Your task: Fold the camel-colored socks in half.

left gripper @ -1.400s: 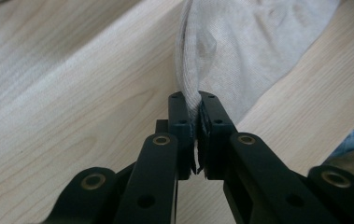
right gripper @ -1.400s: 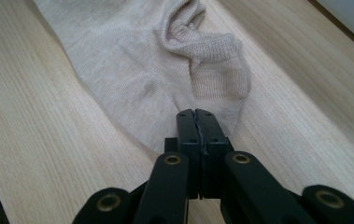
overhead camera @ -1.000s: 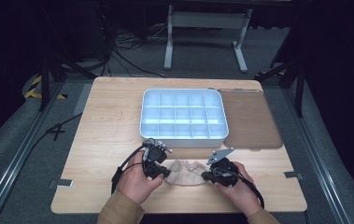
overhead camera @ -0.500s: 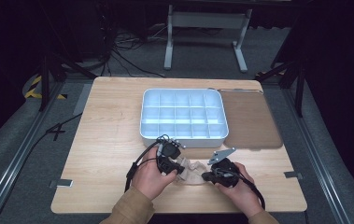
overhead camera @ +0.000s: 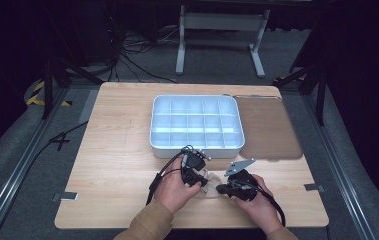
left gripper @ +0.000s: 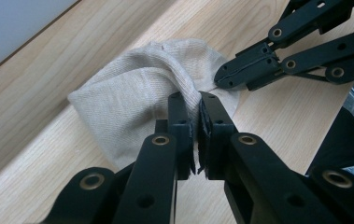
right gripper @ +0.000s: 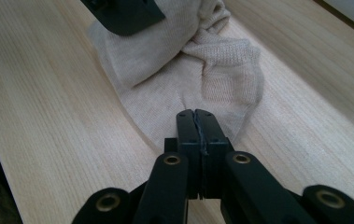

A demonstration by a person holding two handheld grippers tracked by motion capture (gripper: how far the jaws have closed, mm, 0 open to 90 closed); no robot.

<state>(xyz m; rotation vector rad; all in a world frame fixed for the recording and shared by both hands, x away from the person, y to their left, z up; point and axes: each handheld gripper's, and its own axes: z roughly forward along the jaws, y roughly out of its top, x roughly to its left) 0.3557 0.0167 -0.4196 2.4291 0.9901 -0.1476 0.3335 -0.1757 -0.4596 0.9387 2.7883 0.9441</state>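
1. While both hands rest at the near edge of the table (overhead camera: 112, 150), a beige sock (overhead camera: 208, 181) lies bunched on the wood between them, in front of the tray (overhead camera: 197, 141).
2. The left gripper (left gripper: 192, 105) has its jaws pressed together on a fold of the sock, the knit pulled up into a ridge just above the tips.
3. In the left gripper view the sock (left gripper: 132, 100) bulges to the left of the pinch, and the right gripper's closed tips touch its far edge at the upper right.
4. The right gripper (right gripper: 196, 114) has its jaws pressed together too, nipping the thin near edge of the sock (right gripper: 184, 70), which spreads away from it in crumpled folds.
5. In the high view the left gripper (overhead camera: 201, 176) sits just left of the sock and the right gripper (overhead camera: 220, 188) just right of it, tips facing each other.
6. A brown mat (overhead camera: 269, 125) lies flat beside the tray, on its right, touching its edge.
7. The tray's compartments look bare.
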